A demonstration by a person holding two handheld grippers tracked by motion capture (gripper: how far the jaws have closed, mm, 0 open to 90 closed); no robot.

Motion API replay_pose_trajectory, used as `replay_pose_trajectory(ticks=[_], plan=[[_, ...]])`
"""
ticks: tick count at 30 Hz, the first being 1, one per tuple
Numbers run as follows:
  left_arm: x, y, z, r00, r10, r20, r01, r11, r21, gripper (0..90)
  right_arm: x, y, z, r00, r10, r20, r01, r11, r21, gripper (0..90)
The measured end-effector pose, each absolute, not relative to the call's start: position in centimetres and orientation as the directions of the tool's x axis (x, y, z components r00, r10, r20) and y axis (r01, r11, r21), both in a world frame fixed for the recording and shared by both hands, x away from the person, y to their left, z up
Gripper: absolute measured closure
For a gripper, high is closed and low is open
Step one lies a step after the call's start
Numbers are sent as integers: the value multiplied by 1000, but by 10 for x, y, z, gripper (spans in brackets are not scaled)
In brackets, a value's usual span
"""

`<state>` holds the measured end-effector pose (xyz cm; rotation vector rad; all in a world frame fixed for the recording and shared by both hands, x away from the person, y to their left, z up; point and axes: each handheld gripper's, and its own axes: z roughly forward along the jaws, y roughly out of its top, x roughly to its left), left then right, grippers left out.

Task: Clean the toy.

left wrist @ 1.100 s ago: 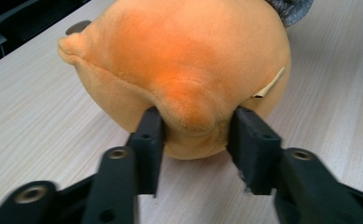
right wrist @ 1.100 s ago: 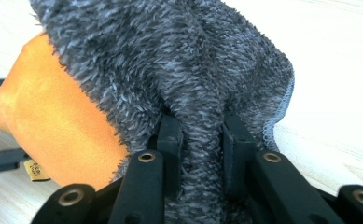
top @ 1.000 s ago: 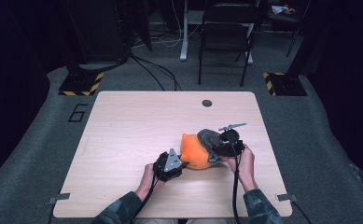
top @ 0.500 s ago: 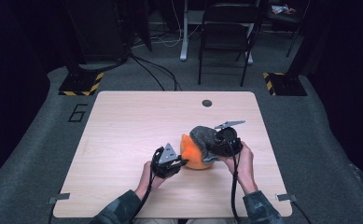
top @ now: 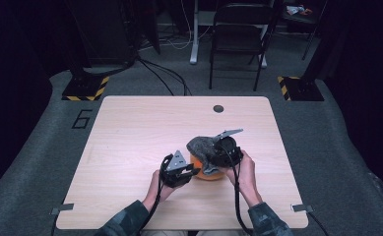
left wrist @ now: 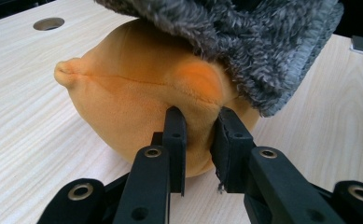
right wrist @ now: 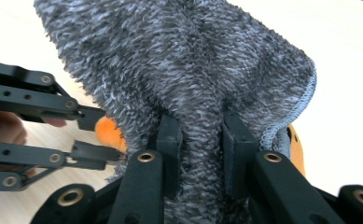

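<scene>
An orange plush toy (top: pixel 209 175) lies on the table near the front edge, with a grey fuzzy cloth (top: pixel 202 148) draped over its top. In the left gripper view my left gripper (left wrist: pixel 198 127) pinches a fold of the orange plush (left wrist: pixel 123 98) under the grey cloth (left wrist: pixel 244 37); its jaws have just been closing with that fold between them. My right gripper (right wrist: pixel 200 131) is shut on a bunched ridge of the grey cloth (right wrist: pixel 179 56). In the high view the left gripper (top: pixel 191 172) is at the toy's left and the right gripper (top: pixel 213 155) at its right.
The wooden table (top: pixel 130 128) has a round cable hole (top: pixel 218 108) near its far edge. A folding chair (top: pixel 238 34) and cables stand on the floor beyond the table. A "6" (top: pixel 82 118) is marked on the floor at the left.
The right gripper has drawn the grey cloth leftward and a little upward over the plush. The left gripper has turned toward the toy and closed on its side.
</scene>
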<state>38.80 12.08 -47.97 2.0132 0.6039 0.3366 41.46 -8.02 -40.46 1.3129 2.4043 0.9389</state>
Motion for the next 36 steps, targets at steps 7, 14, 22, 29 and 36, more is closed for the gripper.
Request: replay_pose_trajectory(ticks=[7, 14, 22, 29, 36], plan=[[388, 120, -481, 836, 548, 8, 268, -422, 866, 686, 415, -80, -410, -564, 823, 61, 659, 404, 634, 723], [387, 117, -485, 829, 557, 56, 239, -443, 864, 637, 418, -83, -415, -553, 827, 104, 680, 376, 630, 724], [385, 117, -486, 829, 555, 71, 227, -449, 864, 747, 416, -82, -415, -558, 827, 67, 668, 400, 628, 724], [386, 119, -487, 832, 552, 55, 232, -437, 869, 746, 416, -90, -416, -539, 841, 43, 680, 404, 612, 723], [386, 120, -487, 837, 544, 55, 230, -441, 868, 743, 418, -109, -421, -497, 866, 50, 713, 375, 592, 722]])
